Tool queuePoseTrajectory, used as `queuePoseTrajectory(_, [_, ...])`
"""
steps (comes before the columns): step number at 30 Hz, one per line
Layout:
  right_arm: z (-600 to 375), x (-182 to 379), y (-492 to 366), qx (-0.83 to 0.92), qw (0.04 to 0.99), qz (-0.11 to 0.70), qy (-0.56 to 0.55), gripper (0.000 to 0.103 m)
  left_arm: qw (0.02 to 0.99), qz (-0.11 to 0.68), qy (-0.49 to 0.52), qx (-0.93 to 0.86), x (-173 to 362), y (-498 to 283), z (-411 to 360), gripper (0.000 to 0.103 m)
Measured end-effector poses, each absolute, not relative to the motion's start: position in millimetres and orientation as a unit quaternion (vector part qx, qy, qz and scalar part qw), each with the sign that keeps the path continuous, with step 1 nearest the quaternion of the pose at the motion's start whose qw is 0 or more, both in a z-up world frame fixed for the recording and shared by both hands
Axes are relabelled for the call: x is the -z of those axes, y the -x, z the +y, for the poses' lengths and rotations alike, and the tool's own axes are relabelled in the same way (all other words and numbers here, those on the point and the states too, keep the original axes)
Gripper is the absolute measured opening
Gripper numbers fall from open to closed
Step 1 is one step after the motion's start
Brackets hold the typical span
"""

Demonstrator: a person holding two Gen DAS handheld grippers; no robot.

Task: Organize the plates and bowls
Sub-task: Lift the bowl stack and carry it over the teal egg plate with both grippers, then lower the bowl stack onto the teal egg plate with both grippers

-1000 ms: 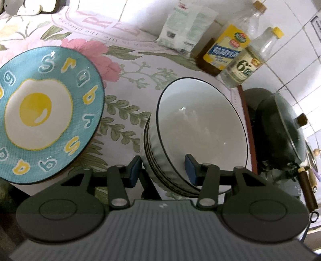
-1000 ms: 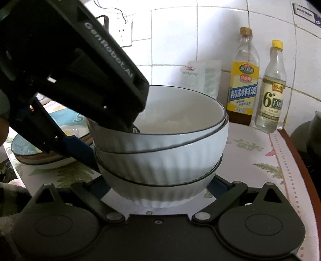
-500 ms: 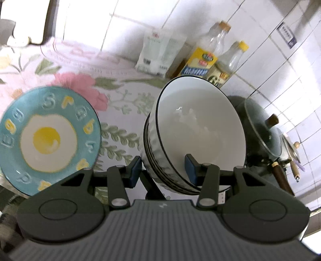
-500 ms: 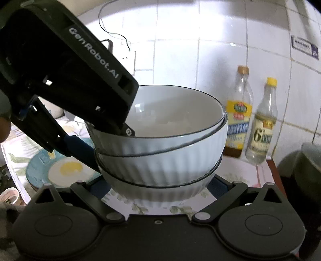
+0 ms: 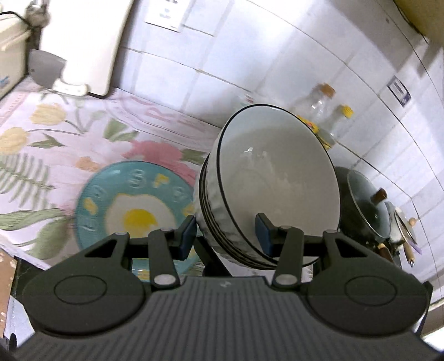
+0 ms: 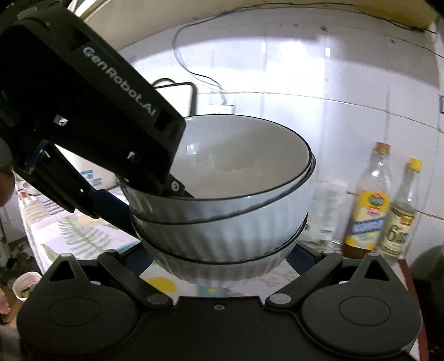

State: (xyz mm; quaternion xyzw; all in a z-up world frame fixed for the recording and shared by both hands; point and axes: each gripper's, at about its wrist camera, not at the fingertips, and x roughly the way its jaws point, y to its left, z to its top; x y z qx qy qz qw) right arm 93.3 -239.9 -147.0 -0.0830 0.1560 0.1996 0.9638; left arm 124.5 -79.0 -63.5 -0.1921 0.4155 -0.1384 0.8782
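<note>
**A home kitchen**

White tiled wall (image 6: 347, 91) with a power socket (image 5: 166, 15); floral tablecloth (image 5: 69, 133) over the counter; 2 condiment bottles (image 6: 369, 200); a lidded dark pot (image 5: 366, 202); a fried-egg plate (image 5: 133, 205); stacked ribbed bowls (image 6: 222, 222).

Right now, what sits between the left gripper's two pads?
In the left wrist view, the near wall of the stacked white bowls: one pad outside the stack, the other inside the top bowl.

A stack of white ribbed bowls (image 6: 230, 211) is held aloft; a teal egg-patterned plate (image 5: 133, 205) is seen lying flat on the floral cloth.
</note>
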Motion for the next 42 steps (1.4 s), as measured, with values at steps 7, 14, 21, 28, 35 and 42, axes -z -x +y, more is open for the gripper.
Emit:
queuePoseTrajectory(7, [-198.2, 157.8, -106.2, -0.226, 0.956, 0.170, 0.071, 0.102, 0.880, 0.422, 0.191, 0.106, 72.1, -124.2, -36.7, 0.045])
queuePoseTrajectory(14, [-177.8, 181.3, -118.2, -0.241, 0.947, 0.198, 0.071, 0.102, 0.872, 0.442, 0.183, 0.107, 95.9, -137.2, -12.4, 0.045])
queuePoseTrajectory(21, [-162.5, 196.6, -120.1, -0.248, 0.938, 0.231, 0.073, 0.102, 0.860, 0.463, 0.191, 0.102, 119.9, -151.2, -3.8, 0.045])
queuePoseTrajectory(28, [-159.9, 213.6, -129.7, -0.242, 0.933, 0.259, 0.062, 0.102, 0.849, 0.487, 0.172, 0.109, 140.1, -168.1, -6.5, 0.045])
queuePoseTrajectory(35, [-159.7, 227.9, -143.5, -0.237, 0.926, 0.288, 0.058, 0.102, 0.842, 0.502, 0.167, 0.105, 155.8, -179.6, -10.5, 0.045])
queuePoseTrajectory(42, [-157.2, 237.5, -147.5, -0.232, 0.926, 0.291, 0.064, 0.102, 0.841, 0.503, 0.171, 0.107, 163.9, -182.6, -10.9, 0.045])
